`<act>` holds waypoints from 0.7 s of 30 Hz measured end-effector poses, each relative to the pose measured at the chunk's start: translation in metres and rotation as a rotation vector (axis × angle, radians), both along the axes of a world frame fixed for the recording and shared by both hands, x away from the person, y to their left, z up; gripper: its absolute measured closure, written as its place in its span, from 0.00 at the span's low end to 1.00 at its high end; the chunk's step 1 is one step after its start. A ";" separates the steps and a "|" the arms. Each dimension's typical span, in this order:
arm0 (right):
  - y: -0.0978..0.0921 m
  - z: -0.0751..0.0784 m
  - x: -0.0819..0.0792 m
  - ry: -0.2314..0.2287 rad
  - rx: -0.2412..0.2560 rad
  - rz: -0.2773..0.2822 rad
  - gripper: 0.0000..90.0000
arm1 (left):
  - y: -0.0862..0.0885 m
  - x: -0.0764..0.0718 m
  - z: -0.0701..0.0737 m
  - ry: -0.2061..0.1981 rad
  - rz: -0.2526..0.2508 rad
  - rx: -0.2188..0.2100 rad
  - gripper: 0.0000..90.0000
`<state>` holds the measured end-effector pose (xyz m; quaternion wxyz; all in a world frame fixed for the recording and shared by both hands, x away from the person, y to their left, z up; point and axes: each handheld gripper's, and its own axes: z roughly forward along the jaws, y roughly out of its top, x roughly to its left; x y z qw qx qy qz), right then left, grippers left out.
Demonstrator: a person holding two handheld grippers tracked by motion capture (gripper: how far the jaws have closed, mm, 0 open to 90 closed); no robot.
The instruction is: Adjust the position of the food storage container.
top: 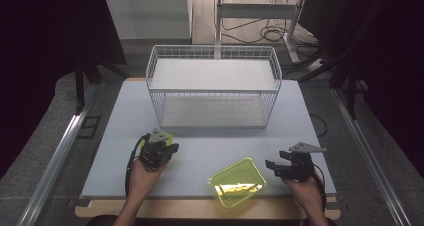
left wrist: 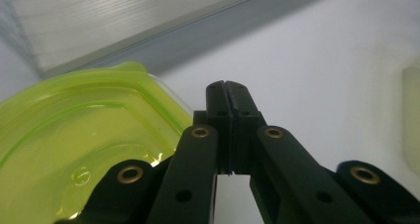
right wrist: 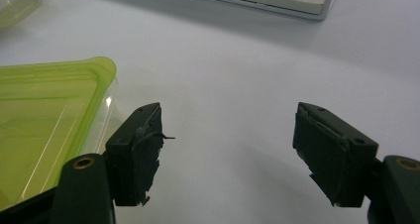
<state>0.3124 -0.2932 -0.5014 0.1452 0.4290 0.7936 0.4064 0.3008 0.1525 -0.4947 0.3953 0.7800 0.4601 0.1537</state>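
Left gripper point(left wrist: 229, 92) jaws pressed together, empty, just beside green lid point(left wrist: 74, 149). Right gripper point(right wrist: 228, 154) spread wide beside green tray point(top: 238, 182), nearer than wire basket point(top: 214, 88).

Left gripper point(top: 159, 147) is held in the left hand point(top: 142, 173), forearm entering from the bottom edge. In the left gripper view its jaws are seen pressed together, tips meeting with no gap between them. Right gripper point(top: 280, 162) is held in the right hand point(top: 305, 186), pointed leftward, grey plate on top. In the right gripper view its jaws are seen spread wide apart, nothing between them; worn, frayed pads point(right wrist: 143, 149) are visible on the inner faces.
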 end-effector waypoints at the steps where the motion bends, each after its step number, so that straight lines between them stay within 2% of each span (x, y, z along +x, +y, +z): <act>1: 0.000 0.000 0.000 -0.002 0.000 0.000 0.31 | 0.006 0.000 0.000 0.000 0.016 -0.001 1.00; 5: 0.000 0.000 0.000 -0.001 0.000 0.001 0.31 | 0.015 0.001 -0.001 -0.002 0.035 0.000 1.00; 10: 0.001 0.001 -0.001 0.000 -0.002 0.001 0.31 | 0.032 0.003 -0.002 0.000 0.082 0.003 1.00; 14: 0.001 0.001 -0.001 0.001 -0.005 0.003 0.32 | 0.035 0.002 -0.002 0.001 0.085 -0.003 1.00; 16: 0.001 0.003 -0.001 0.002 -0.009 0.010 0.38 | 0.032 -0.001 -0.001 -0.006 0.071 0.006 1.00; 20: 0.000 0.007 -0.004 -0.003 -0.011 0.024 0.53 | 0.022 -0.009 0.000 -0.021 0.033 -0.003 1.00; 21: 0.000 0.009 -0.006 0.003 -0.011 0.035 0.59 | 0.015 -0.016 -0.001 -0.022 -0.001 -0.016 1.00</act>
